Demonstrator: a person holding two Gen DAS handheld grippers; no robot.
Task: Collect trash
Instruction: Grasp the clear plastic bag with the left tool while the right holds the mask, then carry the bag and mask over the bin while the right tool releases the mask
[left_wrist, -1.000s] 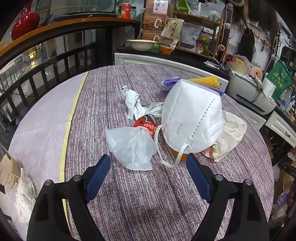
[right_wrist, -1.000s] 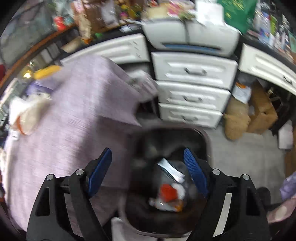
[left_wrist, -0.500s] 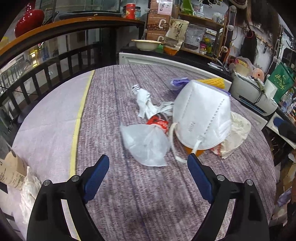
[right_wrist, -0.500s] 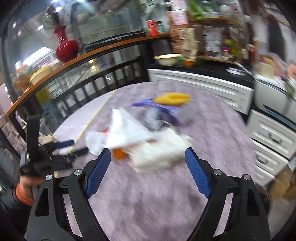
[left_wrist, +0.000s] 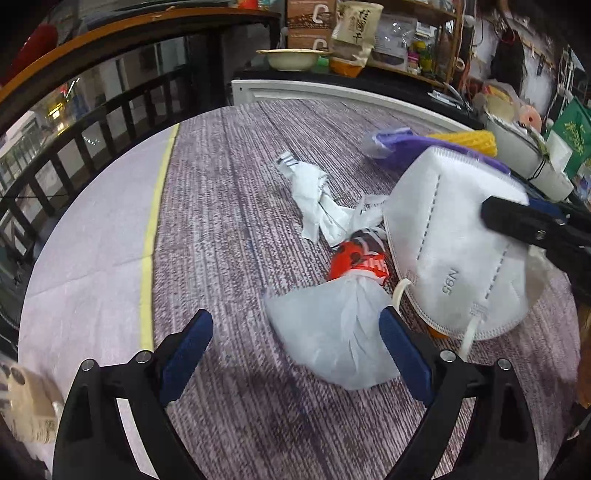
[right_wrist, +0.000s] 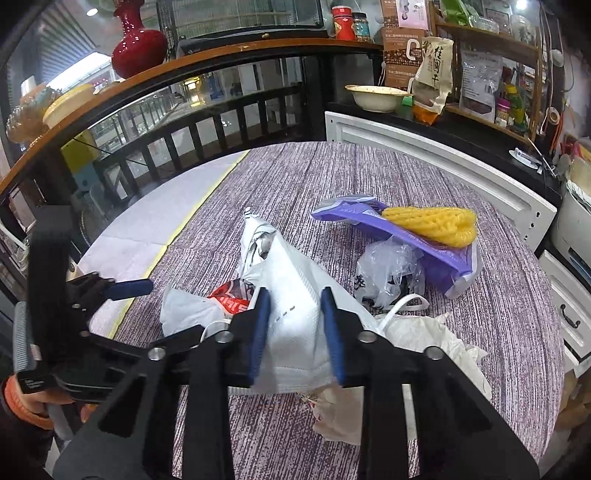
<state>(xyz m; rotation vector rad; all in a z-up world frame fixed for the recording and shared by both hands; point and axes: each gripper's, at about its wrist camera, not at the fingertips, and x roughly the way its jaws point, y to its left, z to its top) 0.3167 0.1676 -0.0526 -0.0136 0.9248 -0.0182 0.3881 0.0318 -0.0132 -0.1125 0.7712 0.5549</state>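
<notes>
A white N95 mask (left_wrist: 454, 251) stands on the purple table among trash. My right gripper (right_wrist: 295, 314) is closed on the mask (right_wrist: 295, 295), its blue pads pinching both sides; it also enters the left wrist view (left_wrist: 517, 221) from the right. My left gripper (left_wrist: 295, 347) is open and empty, low over the table, with a white crumpled bag (left_wrist: 332, 332) just between its pads. A red wrapper (left_wrist: 354, 258) and crumpled white paper (left_wrist: 314, 192) lie behind the bag.
A purple packet (right_wrist: 406, 236) with yellow foam netting (right_wrist: 432, 221), a clear plastic bag (right_wrist: 388, 269) and a white plastic bag (right_wrist: 424, 347) lie on the table (right_wrist: 332, 177). White drawers (right_wrist: 569, 302) stand right; a black railing (right_wrist: 184, 133) runs behind.
My right gripper swung from over the trash bin back to the table and closed on the mask. My left gripper moved forward to the white bag.
</notes>
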